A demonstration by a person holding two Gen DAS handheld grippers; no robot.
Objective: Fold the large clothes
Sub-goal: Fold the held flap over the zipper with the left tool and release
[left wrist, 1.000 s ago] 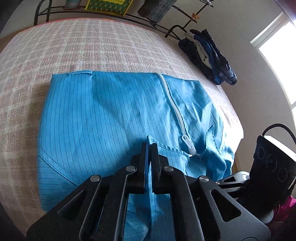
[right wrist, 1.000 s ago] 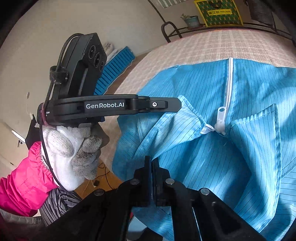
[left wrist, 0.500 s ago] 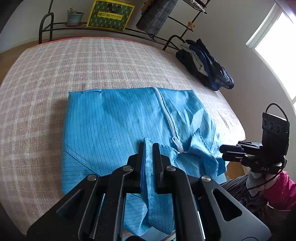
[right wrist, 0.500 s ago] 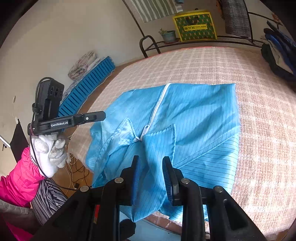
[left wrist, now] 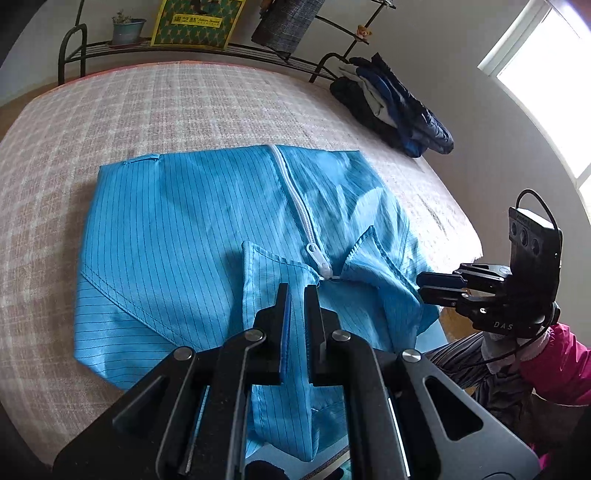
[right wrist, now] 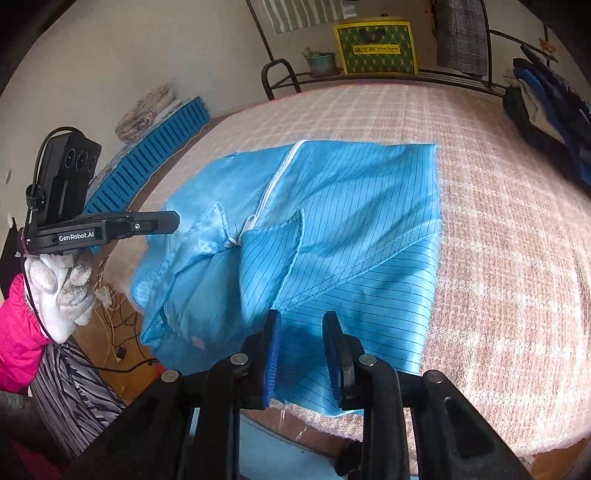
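- Right now, a big blue jacket [left wrist: 177, 240] lies on a bed [left wrist: 184, 103] that has a pink and white checked cover.
- It is folded into a rough square. Its near end hangs over the bed edge, close to the person.
- A white zipper [left wrist: 299, 206] runs down the middle of the jacket, and the collar flaps stick up on both sides of the zipper pull.
- The left claw [left wrist: 297, 295] is almost shut, with just a thin slit between its two fingers. In its own view blue cloth shows through the slit.
- Seen from the right side, the left claw [right wrist: 173, 222] points at the collar from just off the bed edge. I cannot tell if any cloth is pinched in it.
- A hand in a white glove [right wrist: 62, 291] holds that claw, and a pink sleeve [right wrist: 18, 332] shows behind the glove.
- The right claw [right wrist: 301, 325] is partly open with nothing between its blue pads. It hangs over the near edge of the jacket.
- From the left view, the right claw [left wrist: 421, 286] sits just beside the jacket's right side.
- A pile of dark clothes [left wrist: 399, 110] lies at the far corner of the bed, well apart from the jacket.
- A yellow and green bag [left wrist: 195, 18] and a small plant pot [left wrist: 127, 31] stand on a black rack [left wrist: 70, 48] behind the bed.
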